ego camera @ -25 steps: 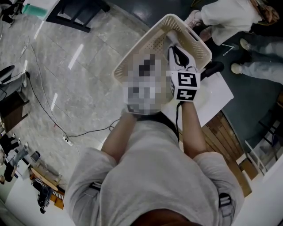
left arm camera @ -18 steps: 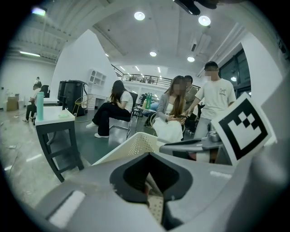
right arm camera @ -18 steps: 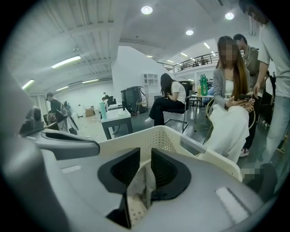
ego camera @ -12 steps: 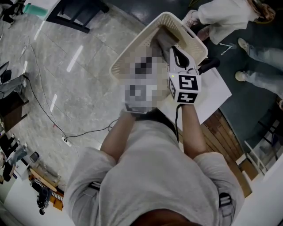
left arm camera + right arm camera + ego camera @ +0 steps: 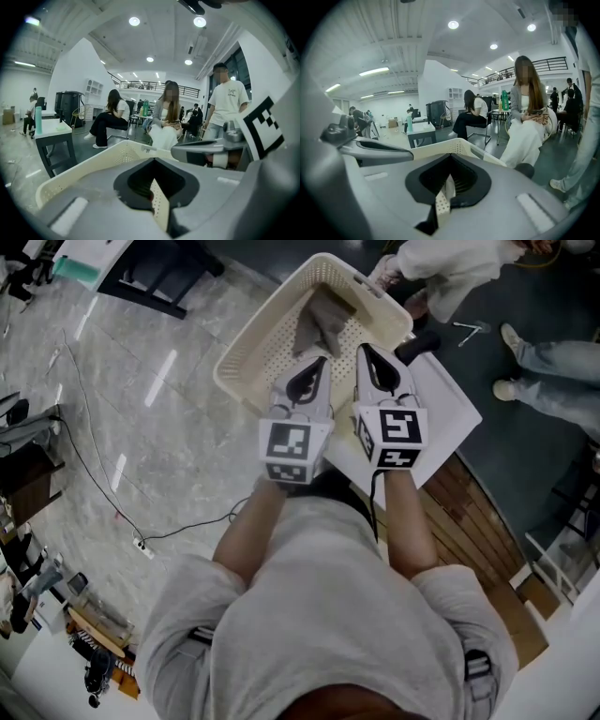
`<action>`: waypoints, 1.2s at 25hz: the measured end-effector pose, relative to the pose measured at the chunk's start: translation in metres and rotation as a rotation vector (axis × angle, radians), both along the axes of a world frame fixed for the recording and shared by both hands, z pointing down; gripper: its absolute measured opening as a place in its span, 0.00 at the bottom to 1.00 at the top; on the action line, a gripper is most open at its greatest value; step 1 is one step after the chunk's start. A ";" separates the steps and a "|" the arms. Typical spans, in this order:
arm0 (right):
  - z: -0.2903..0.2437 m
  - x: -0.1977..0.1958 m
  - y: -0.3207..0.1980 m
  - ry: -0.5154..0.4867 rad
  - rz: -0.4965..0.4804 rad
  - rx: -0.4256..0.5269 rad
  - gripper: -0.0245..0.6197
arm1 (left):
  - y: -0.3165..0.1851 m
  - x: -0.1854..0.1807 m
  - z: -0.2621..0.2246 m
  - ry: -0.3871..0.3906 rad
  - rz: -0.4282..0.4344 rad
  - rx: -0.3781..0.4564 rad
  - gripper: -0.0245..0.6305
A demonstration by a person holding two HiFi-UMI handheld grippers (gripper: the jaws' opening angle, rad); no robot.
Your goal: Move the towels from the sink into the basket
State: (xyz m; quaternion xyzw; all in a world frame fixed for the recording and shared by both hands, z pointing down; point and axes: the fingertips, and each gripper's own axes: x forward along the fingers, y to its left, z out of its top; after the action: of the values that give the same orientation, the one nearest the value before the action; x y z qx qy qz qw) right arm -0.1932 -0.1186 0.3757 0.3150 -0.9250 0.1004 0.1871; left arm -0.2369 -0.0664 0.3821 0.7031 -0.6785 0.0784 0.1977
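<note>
Seen from above, a cream perforated basket (image 5: pixel 267 348) fills the upper middle of the view. The left gripper (image 5: pixel 317 367) hovers over its near rim, fingers clenched tightly together with nothing between them. A crumpled grey towel (image 5: pixel 323 322) lies inside the basket toward its far wall, just beyond the left gripper's tips and apart from them. Further right, the right gripper (image 5: pixel 367 352) is held alongside the left one, its fingers likewise pressed together and empty, pointing over the basket's near right corner, where a white flat surface (image 5: pixel 445 413) juts out.
</note>
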 end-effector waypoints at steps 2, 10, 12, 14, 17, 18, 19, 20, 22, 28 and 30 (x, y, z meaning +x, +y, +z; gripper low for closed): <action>-0.005 0.017 0.006 -0.017 0.015 0.005 0.05 | 0.005 0.017 -0.004 -0.011 0.019 0.008 0.07; -0.010 0.093 0.026 -0.053 0.107 0.010 0.05 | 0.025 0.086 -0.008 -0.038 0.102 0.011 0.07; -0.009 0.109 0.031 -0.057 0.127 0.006 0.05 | 0.028 0.100 -0.007 -0.044 0.122 0.010 0.07; -0.009 0.124 0.035 -0.059 0.148 0.004 0.05 | 0.030 0.112 -0.007 -0.052 0.146 0.007 0.07; -0.008 0.141 0.039 -0.064 0.177 0.000 0.05 | 0.031 0.125 -0.003 -0.063 0.184 -0.006 0.07; -0.006 0.147 0.040 -0.067 0.187 -0.003 0.05 | 0.031 0.129 0.001 -0.064 0.193 -0.014 0.07; -0.004 0.152 0.040 -0.069 0.197 -0.004 0.05 | 0.032 0.132 0.004 -0.064 0.201 -0.023 0.07; -0.002 0.157 0.040 -0.072 0.206 -0.004 0.05 | 0.032 0.136 0.009 -0.062 0.207 -0.032 0.07; 0.004 0.167 0.041 -0.073 0.225 -0.010 0.05 | 0.033 0.144 0.017 -0.056 0.220 -0.049 0.07; 0.025 0.196 0.057 -0.065 0.272 -0.064 0.05 | 0.045 0.175 0.045 -0.038 0.286 -0.126 0.07; 0.031 0.203 0.059 -0.069 0.279 -0.073 0.05 | 0.048 0.183 0.058 -0.040 0.302 -0.161 0.07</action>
State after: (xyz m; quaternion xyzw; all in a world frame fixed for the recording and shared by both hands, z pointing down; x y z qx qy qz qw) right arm 0.0101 -0.0591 0.4070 0.4301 -0.8738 0.1697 0.1505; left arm -0.0538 -0.0183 0.4403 0.7772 -0.5604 0.1754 0.2260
